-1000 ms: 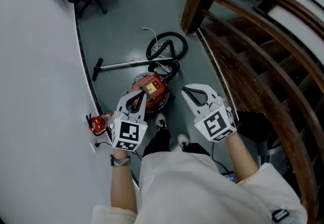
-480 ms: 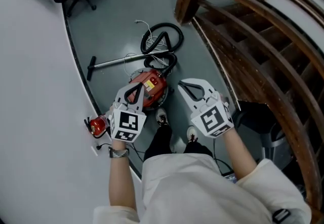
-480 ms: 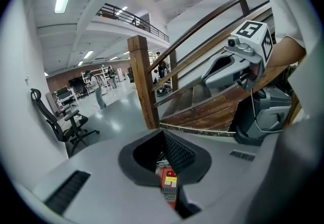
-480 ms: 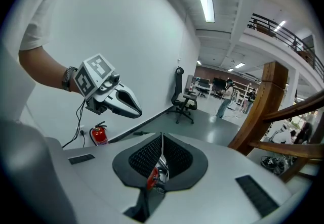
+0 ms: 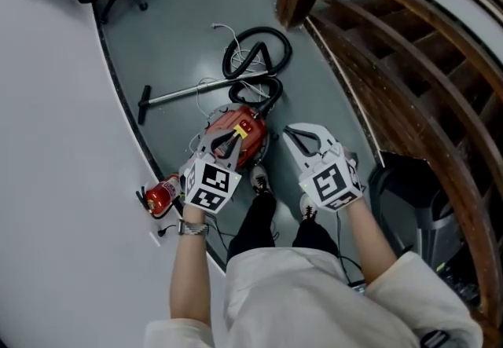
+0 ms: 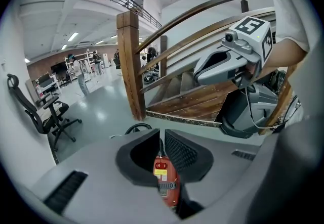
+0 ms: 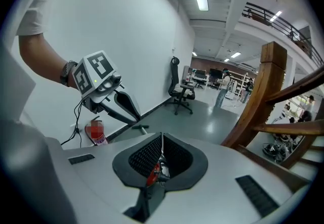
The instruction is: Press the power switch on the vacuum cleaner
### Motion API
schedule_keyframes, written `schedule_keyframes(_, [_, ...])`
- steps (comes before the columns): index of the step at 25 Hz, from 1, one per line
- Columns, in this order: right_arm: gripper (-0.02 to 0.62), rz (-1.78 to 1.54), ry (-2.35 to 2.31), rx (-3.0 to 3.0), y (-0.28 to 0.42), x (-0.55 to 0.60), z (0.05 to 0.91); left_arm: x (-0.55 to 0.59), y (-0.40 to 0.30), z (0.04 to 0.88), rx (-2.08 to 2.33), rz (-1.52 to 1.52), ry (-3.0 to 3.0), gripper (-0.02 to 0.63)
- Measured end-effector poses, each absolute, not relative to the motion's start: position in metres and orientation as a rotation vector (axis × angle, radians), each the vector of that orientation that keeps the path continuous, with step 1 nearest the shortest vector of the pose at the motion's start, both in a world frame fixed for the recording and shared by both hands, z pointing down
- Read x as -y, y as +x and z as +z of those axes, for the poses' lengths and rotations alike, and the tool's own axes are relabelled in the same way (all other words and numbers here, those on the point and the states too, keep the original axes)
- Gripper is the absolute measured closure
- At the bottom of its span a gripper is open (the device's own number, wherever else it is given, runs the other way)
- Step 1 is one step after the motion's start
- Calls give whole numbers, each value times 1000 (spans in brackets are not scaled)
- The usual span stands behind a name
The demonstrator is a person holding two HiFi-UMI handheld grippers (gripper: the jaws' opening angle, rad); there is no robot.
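Vacuum (image 5: 251, 142) on the floor at the person's feet. Left tool (image 5: 233, 134) over it, jaws opening slightly, empty, probably lining up on switch (image 6: 160, 165). Right tool (image 5: 291, 133) closed, empty, held aside.

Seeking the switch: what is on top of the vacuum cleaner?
A red switch, a yellow label, a grille. The left gripper, jaws opening and empty, covers its near edge.
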State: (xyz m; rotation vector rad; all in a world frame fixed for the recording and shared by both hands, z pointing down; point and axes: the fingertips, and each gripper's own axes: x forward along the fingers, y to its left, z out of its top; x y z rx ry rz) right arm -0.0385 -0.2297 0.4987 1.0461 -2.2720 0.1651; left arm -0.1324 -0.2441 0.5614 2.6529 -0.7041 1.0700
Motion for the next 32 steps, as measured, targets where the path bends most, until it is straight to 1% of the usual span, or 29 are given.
schedule_keyframes(7, [565, 243, 1047, 2230, -34, 241, 542, 258, -133, 617, 622, 1149, 2565, 531])
schedule_keyframes(11, [565, 278, 1047, 2213, -32, 247, 561, 263, -132, 647, 579, 1166, 2523, 520])
schedule_keyframes(23, [565, 353, 1139, 2191, -21, 263, 620, 288, -122, 723, 548, 1179, 2475, 520])
schedule_keyframes(32, [565, 373, 1125, 2176, -17, 266, 655, 298, -129, 782, 618, 1209, 2396, 514])
